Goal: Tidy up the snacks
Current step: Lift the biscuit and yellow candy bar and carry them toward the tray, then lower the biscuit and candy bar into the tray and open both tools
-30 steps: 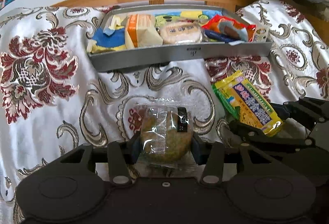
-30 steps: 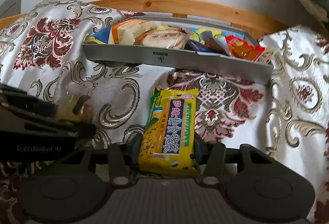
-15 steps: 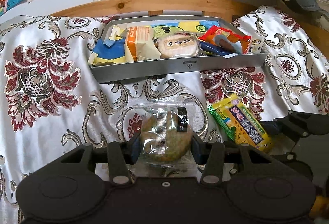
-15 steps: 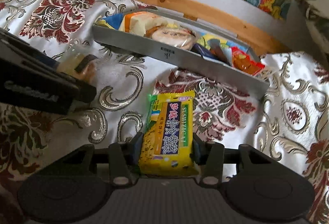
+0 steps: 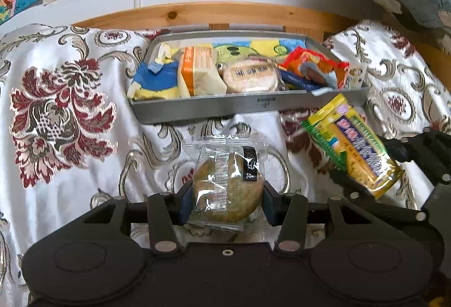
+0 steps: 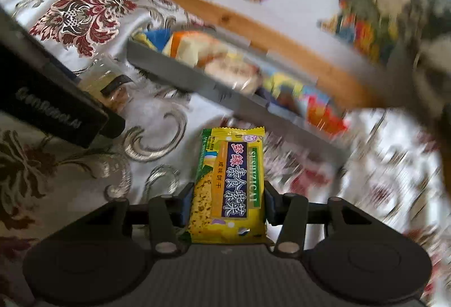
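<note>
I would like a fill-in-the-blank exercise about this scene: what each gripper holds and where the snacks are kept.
1. The left gripper is shut on a round brown biscuit in a ____ plastic wrapper.
2. The right gripper is shut on a long snack packet whose main colour is ____.
3. The other snacks lie inside a long ____ metal tray.
4. The tray rests on a white cloth with dark ____ flower patterns.

Missing words: clear; yellow; grey; red
</note>
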`<state>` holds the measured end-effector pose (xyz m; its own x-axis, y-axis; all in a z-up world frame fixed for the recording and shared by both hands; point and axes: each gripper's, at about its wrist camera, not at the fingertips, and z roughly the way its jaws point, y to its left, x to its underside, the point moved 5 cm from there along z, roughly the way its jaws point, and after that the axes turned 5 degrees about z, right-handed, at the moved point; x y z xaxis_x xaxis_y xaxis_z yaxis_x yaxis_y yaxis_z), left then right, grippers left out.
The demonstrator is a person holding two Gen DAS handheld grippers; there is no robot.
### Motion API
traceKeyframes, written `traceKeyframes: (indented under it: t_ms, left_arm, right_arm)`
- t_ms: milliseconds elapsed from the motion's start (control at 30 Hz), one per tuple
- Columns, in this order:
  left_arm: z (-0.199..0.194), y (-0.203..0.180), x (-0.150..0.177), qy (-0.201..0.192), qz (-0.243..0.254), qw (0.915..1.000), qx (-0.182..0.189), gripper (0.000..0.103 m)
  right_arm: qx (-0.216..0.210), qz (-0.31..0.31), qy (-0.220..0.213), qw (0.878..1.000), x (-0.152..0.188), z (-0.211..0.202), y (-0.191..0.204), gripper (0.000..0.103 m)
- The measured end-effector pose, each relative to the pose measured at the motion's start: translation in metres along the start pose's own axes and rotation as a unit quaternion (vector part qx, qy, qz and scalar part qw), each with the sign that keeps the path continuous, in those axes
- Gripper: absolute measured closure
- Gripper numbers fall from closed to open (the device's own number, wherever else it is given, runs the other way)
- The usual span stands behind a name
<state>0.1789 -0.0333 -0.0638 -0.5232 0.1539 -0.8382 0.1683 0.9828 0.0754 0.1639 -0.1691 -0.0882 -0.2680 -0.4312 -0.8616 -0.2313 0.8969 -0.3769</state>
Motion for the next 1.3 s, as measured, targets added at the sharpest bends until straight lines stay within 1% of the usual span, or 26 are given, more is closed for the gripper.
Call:
traceKeyframes:
  t_ms: [100, 200, 400, 467, 600, 767, 967, 1133, 1300]
  left_arm:
    - [0.0, 0.003, -0.012, -0.003, -0.009, 1.0, 0.001, 0.053]
    - [0.001, 0.004, -0.031, -0.019, -0.004, 0.9998, -0.002, 0.053]
    - [0.018, 0.004, -0.089, -0.057, -0.003, 0.9984, -0.002, 0.053]
    - [0.028, 0.002, -0.111, -0.072, 0.002, 0.9974, -0.002, 0.053]
    - [0.054, -0.002, -0.148, -0.085, 0.003, 0.9964, 0.004, 0.053]
    - [0.089, -0.012, -0.177, -0.086, 0.01, 0.9962, 0.007, 0.053]
    - [0.122, -0.029, -0.187, -0.071, 0.027, 0.9968, 0.021, 0.053]
    - [0.138, -0.041, -0.185, -0.062, 0.038, 0.997, 0.027, 0.053]
    - [0.145, -0.045, -0.179, -0.055, 0.043, 0.9972, 0.026, 0.053]
  right_arm:
    - [0.023, -0.009, -0.028, 0.999, -0.007, -0.008, -0.005, 0.051]
    - [0.032, 0.005, -0.049, 0.998, -0.015, -0.013, -0.015, 0.051]
    - [0.031, 0.033, -0.073, 0.996, -0.04, -0.013, -0.037, 0.051]
    - [0.027, 0.04, -0.078, 0.996, -0.049, -0.008, -0.046, 0.051]
    - [0.019, 0.033, -0.09, 0.995, -0.065, 0.007, -0.064, 0.051]
    - [0.003, 0.051, -0.094, 0.994, -0.087, 0.039, -0.093, 0.051]
    - [-0.013, 0.092, -0.073, 0.993, -0.104, 0.084, -0.128, 0.051]
    - [-0.025, 0.134, -0.039, 0.99, -0.096, 0.109, -0.144, 0.051]
    - [-0.028, 0.15, -0.021, 0.988, -0.084, 0.119, -0.146, 0.05]
